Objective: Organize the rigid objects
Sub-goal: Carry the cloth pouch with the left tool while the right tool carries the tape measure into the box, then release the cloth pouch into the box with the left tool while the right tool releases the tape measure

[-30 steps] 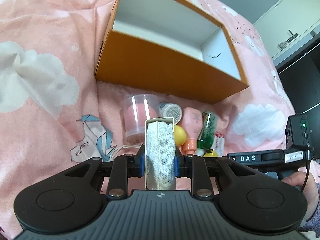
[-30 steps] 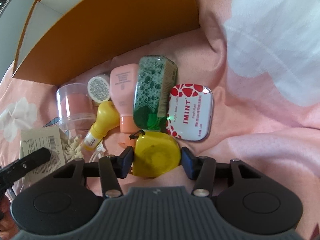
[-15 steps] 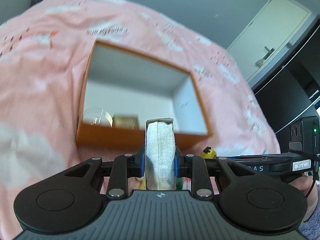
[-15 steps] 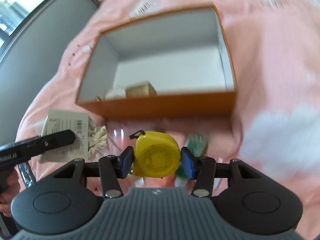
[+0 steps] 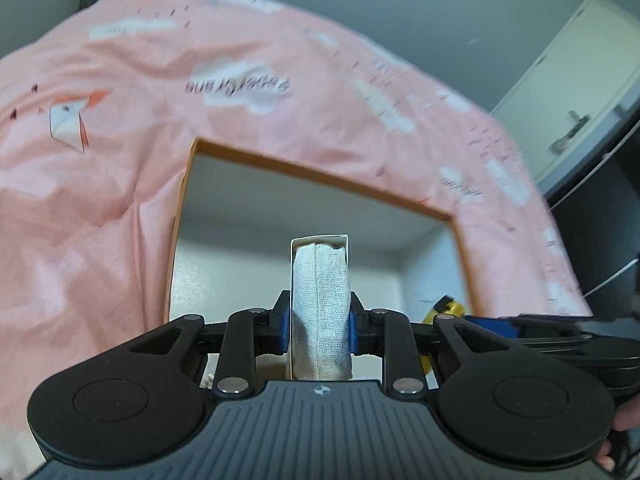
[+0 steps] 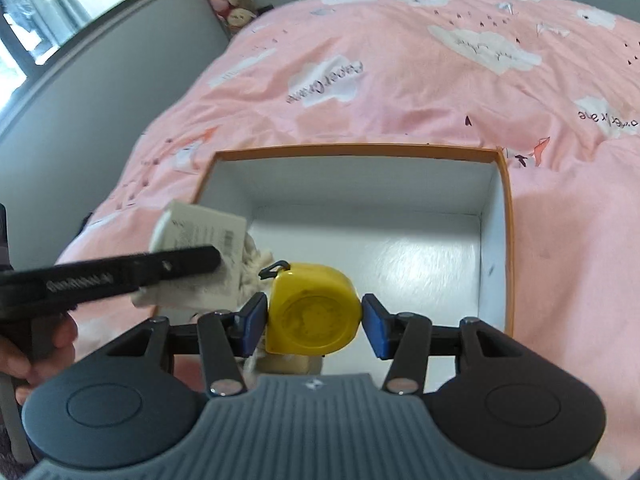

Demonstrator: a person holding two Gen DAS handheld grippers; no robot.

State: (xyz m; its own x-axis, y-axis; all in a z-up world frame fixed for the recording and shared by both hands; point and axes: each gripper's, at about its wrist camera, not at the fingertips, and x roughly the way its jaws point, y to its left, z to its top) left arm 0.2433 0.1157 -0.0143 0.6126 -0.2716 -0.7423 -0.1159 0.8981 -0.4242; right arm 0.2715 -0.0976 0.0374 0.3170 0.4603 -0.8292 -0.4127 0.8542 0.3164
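Right wrist view: right claw clamped on yellow tape measure, hard, slick, gripped across flat sides, above orange box near edge; left claw pinching soft cloth packet.

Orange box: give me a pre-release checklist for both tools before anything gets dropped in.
1. Left tool grips the white cloth pack: ok, pads pressed on both its sides.
2. Right tool grips the yellow tape measure: ok on its left side; a small gap shows at the right pad, so cannot tell if firm.
3. Both loads above the orange box opening: ok, white floor shows behind each.
4. Landing spot free: ok on the right half of the floor; the near left corner is hidden by the tools, and a beige item shows under the tape measure.
5. Tools apart from each other: cannot tell, the pack overlaps the tape measure's hook in the right wrist view.
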